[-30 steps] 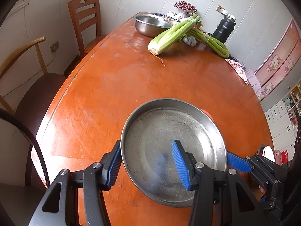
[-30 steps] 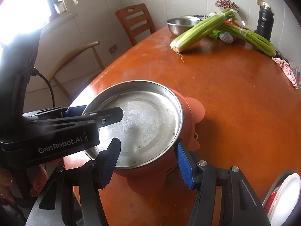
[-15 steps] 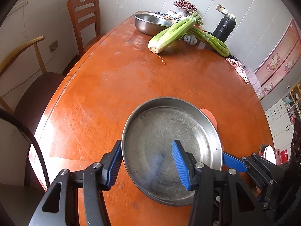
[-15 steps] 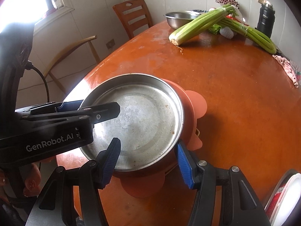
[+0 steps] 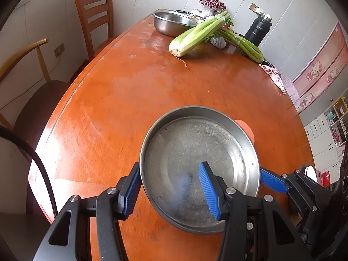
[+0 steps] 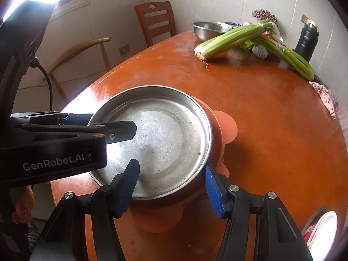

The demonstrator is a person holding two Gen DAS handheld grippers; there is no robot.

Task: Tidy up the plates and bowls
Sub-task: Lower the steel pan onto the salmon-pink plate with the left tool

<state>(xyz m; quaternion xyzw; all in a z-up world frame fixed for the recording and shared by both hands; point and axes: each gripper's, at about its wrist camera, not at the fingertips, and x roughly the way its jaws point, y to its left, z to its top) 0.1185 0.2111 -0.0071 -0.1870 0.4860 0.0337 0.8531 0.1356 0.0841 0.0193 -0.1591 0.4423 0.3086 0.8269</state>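
Chairs [image 5: 95,17] are standing at the left edge of the round brown table [image 5: 130,97]. Near the front of the table, a steel plate [image 5: 195,148] is sitting inside an orange bowl [image 6: 224,124], and the bowl is resting on the table.

At the left side of the plate, the left gripper [image 5: 169,174] is reaching over the rim. One blue finger is sitting just outside the rim and the other is hanging over the inside of the plate. Its fingers are spread apart and are not pinching anything.

At the right side of the plate, the right gripper [image 6: 170,169] is doing much the same. One finger is hanging over the inside of the plate and the other is sitting outside, right by the orange bowl. These fingers are spread too, with nothing squeezed between them.

Far back on the table, a steel bowl [image 5: 171,22] is sitting by itself. Next to it, long green celery [image 5: 195,34] is lying flat. A black flask [image 5: 258,30] is standing to the right, and a pink cloth [image 5: 271,74] is lying near the right edge.
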